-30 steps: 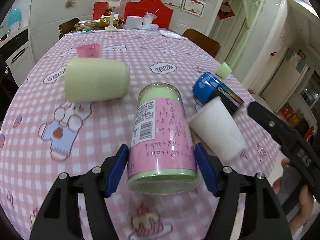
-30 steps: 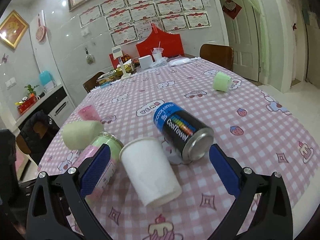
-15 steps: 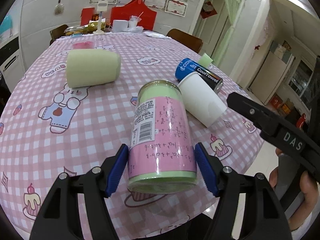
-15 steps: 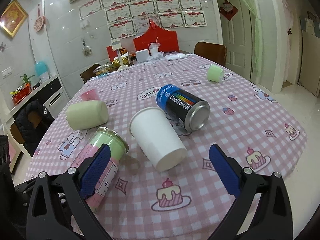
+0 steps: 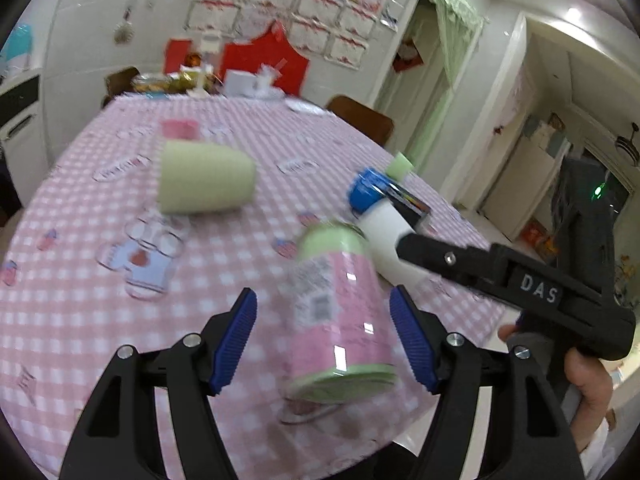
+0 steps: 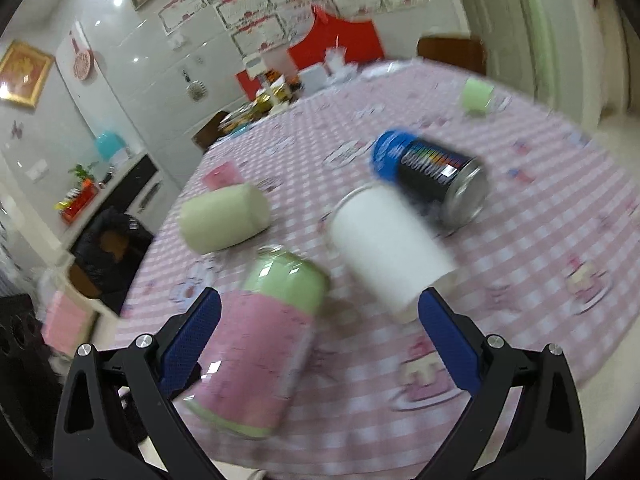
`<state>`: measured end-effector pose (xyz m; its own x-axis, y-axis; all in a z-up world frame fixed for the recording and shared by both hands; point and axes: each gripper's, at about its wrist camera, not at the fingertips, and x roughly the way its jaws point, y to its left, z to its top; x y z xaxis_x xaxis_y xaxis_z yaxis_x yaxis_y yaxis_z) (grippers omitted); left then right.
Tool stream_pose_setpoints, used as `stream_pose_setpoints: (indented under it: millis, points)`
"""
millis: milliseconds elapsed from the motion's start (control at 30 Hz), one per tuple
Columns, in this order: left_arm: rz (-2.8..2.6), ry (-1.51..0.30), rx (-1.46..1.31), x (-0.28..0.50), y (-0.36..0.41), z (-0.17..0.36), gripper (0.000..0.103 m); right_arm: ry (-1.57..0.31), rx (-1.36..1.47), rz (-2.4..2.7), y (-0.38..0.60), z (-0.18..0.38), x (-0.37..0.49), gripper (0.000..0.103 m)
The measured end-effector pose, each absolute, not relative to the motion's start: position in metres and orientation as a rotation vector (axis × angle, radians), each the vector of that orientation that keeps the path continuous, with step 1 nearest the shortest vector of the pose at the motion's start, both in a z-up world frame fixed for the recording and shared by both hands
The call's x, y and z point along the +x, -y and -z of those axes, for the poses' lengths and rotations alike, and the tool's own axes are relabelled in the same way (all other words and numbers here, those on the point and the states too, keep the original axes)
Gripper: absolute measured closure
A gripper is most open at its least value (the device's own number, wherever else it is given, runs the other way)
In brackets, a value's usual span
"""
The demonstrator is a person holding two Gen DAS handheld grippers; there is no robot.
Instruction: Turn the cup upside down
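Note:
A pink cup with green ends (image 5: 340, 308) lies on its side near the front edge of the pink checked table (image 5: 80, 280). My left gripper (image 5: 324, 340) is open around it, the blue pads apart from its sides. The cup also shows in the right wrist view (image 6: 260, 340). My right gripper (image 6: 320, 344) is open, with the pink cup and a white paper cup (image 6: 388, 240) lying on its side ahead of its fingers. The white cup (image 5: 388, 232) is partly hidden by the right gripper's arm in the left wrist view. Both views are motion-blurred.
A pale green cup (image 5: 204, 182) lies on its side at mid table. A blue and black can (image 6: 432, 176) lies behind the white cup. A small pink cup (image 5: 180, 128) and a small green cup (image 6: 476, 96) stand farther back. Boxes and dishes crowd the far end.
My left gripper has opened and let go of the pink cup, which now sits tilted to the right between the pads. Both cameras have moved, and the right gripper has come closer to the cups.

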<state>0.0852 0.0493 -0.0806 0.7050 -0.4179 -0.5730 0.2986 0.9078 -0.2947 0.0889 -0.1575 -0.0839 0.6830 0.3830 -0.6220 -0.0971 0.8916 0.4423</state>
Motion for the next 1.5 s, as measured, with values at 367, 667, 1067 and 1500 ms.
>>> stream_pose_setpoints:
  millis: [367,667,1067,1500]
  points:
    - [0.284,-0.708,-0.209,0.112,-0.083,0.092,0.035,-0.883,0.430,-0.299,0.134,0.103,0.119,0.008]
    - [0.287,-0.723,-0.205,0.123,-0.081,0.102,0.035,-0.944,0.505,-0.358,0.130,0.119,0.137,0.030]
    - [0.283,-0.707,-0.218,0.122,-0.077,0.100,0.035,-0.781,0.286,-0.326,0.116,0.084,0.110,0.031]
    - [0.252,-0.678,-0.195,0.110,-0.069,0.090,0.035,-0.526,0.001,-0.164,0.101,0.065,0.094,0.033]
